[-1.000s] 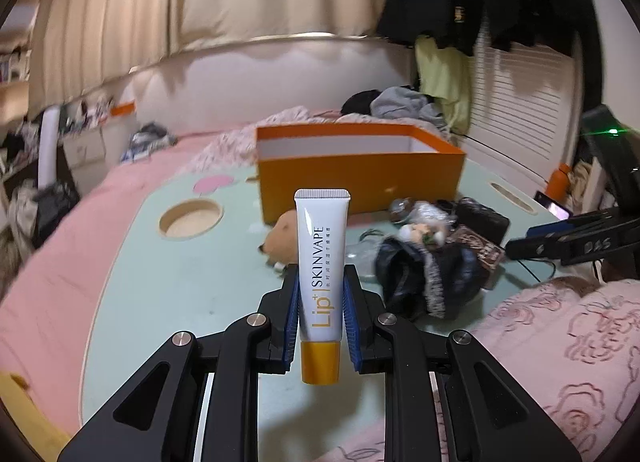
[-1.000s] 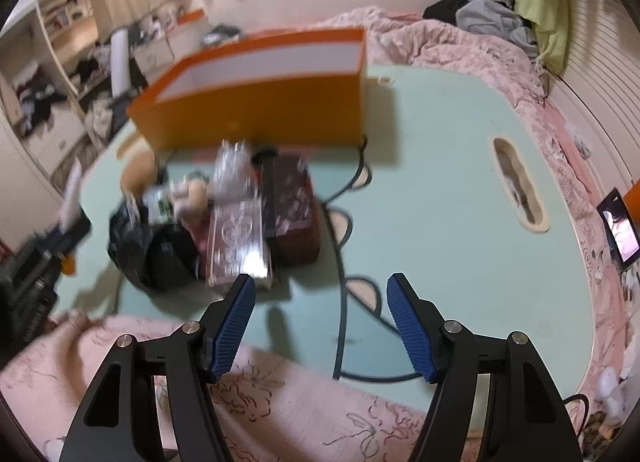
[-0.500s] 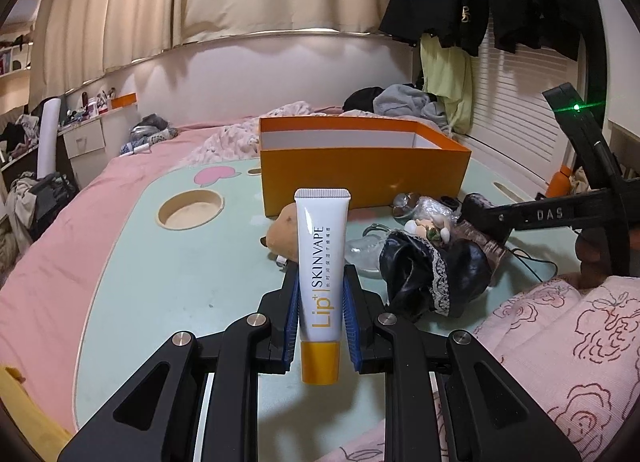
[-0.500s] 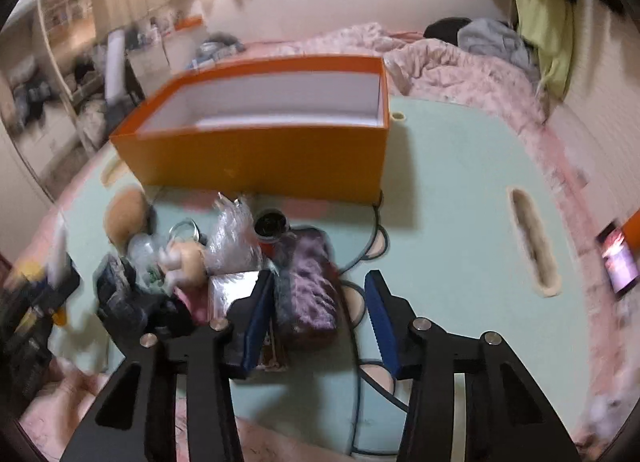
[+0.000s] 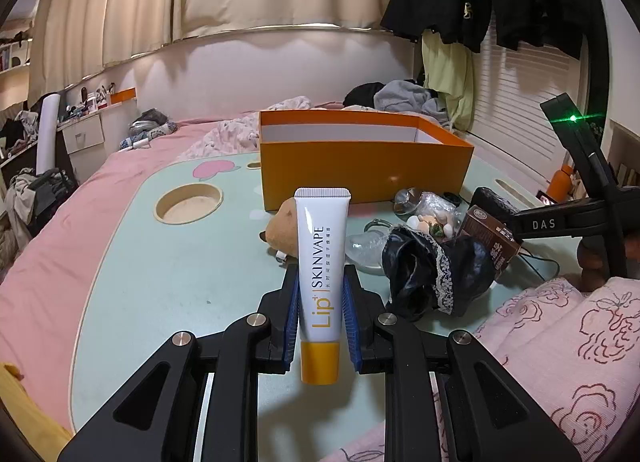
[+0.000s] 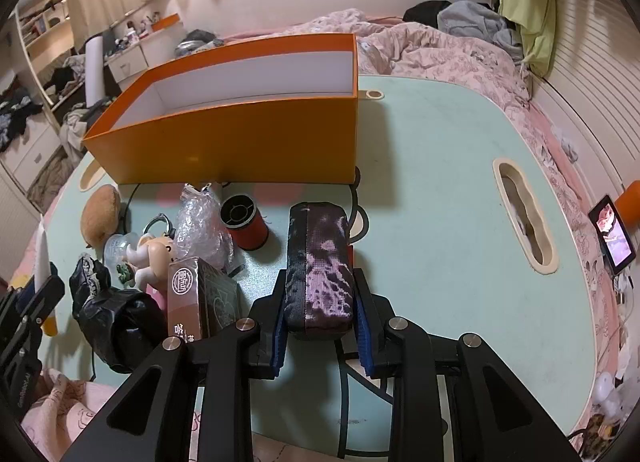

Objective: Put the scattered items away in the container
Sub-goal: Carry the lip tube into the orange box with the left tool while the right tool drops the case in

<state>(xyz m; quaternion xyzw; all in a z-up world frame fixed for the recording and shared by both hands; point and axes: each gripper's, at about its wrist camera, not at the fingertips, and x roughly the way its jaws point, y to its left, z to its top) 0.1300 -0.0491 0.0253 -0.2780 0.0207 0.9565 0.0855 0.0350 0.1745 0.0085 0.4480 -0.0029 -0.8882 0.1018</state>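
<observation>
Right wrist view: the right claw point(image 6: 320, 326) is closing its jaws on a purple pouch point(image 6: 318, 262) lying lengthwise toward the orange box point(image 6: 240, 142) straight ahead; the left claw point(image 5: 321, 314) is clamping a lip-balm tube point(image 5: 321, 274).

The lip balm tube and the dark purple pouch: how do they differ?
The lip balm tube is slim, white and smooth with an orange cap; the purple pouch is broader, dark, mottled fabric. The tube stands upright, cap downward, clear of the table; the pouch lies lengthwise, apparently on the table. Both are clamped between blue-padded fingers, and neither is in the orange box yet.
</observation>
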